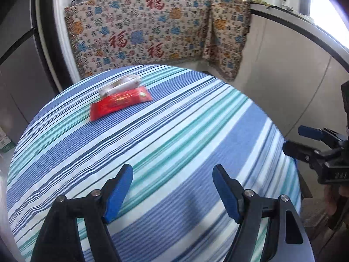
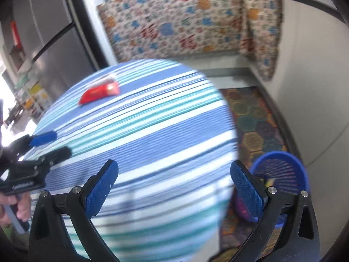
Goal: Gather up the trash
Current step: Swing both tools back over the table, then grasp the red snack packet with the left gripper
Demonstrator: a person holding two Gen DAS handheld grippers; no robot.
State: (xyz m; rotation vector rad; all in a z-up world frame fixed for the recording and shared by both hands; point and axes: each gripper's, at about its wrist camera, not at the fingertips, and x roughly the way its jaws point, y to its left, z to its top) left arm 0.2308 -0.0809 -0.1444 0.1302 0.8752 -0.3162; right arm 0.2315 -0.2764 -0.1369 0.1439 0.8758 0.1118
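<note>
Your left gripper [image 1: 172,174] hovering wide open over the striped table [image 1: 185,135], your right gripper [image 2: 174,172] gaping wide too, red wrapper [image 1: 120,103] lying far ahead, blue basket [image 2: 281,170] sitting on the floor.

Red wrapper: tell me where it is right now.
The red wrapper lies on the far left part of the striped tablecloth, touching a silvery wrapper just behind it, ahead of both open grippers.

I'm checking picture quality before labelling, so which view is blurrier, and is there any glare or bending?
Right wrist view: more motion blur, smearing the red wrapper and tablecloth; window glare at the left edge. Left wrist view: sharper, wrapper slightly smeared; glare top right. Both: fisheye bulges the table.
</note>
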